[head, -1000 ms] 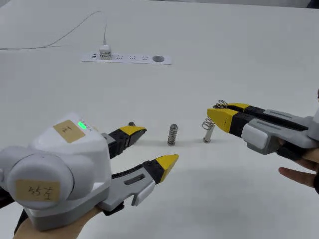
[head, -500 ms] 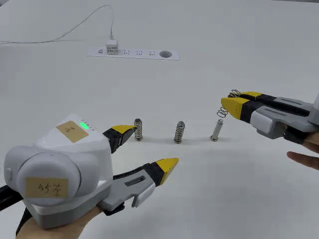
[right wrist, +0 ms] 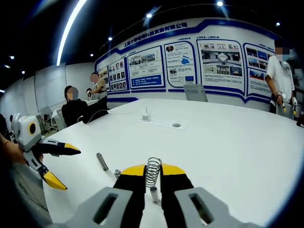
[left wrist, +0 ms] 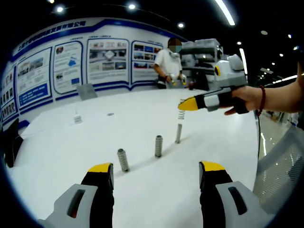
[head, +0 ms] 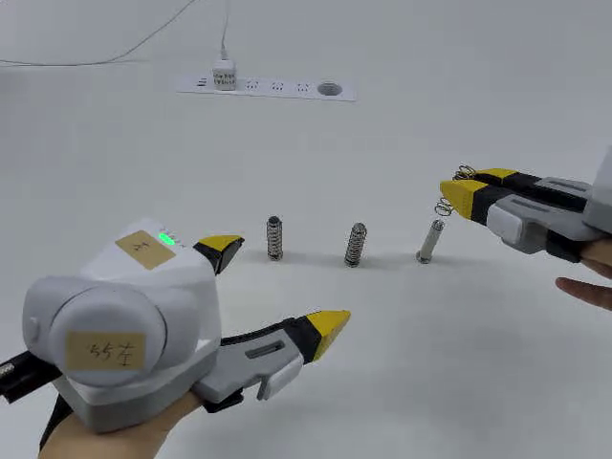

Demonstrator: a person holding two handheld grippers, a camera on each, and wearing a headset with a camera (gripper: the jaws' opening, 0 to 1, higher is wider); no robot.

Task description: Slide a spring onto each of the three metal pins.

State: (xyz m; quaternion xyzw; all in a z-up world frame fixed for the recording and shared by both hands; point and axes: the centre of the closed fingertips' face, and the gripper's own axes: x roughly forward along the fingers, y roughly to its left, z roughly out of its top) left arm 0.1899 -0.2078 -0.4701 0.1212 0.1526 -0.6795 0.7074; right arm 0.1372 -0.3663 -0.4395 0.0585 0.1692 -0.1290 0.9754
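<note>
Three metal pins stand in a row on the white table. The left pin [head: 274,237] and the middle pin [head: 356,245] each carry a spring. The right pin [head: 430,241] is bare and leans a little. My right gripper [head: 463,191] is shut on a loose spring [head: 445,206], held just above and to the right of the bare pin's top. In the right gripper view the spring [right wrist: 152,172] stands between the closed jaws with the bare pin [right wrist: 153,194] below it. My left gripper [head: 277,284] is open and holds nothing, in front and left of the left pin [left wrist: 123,160].
A white power strip [head: 266,87] with a plugged charger and cable lies at the far side of the table. People stand and sit in the background of the gripper views. A hand [head: 585,287] holds the right gripper.
The right gripper has lifted the spring from the bare pin's top to a little above and right of it. The left gripper has drawn back, uncovering the left pin.
</note>
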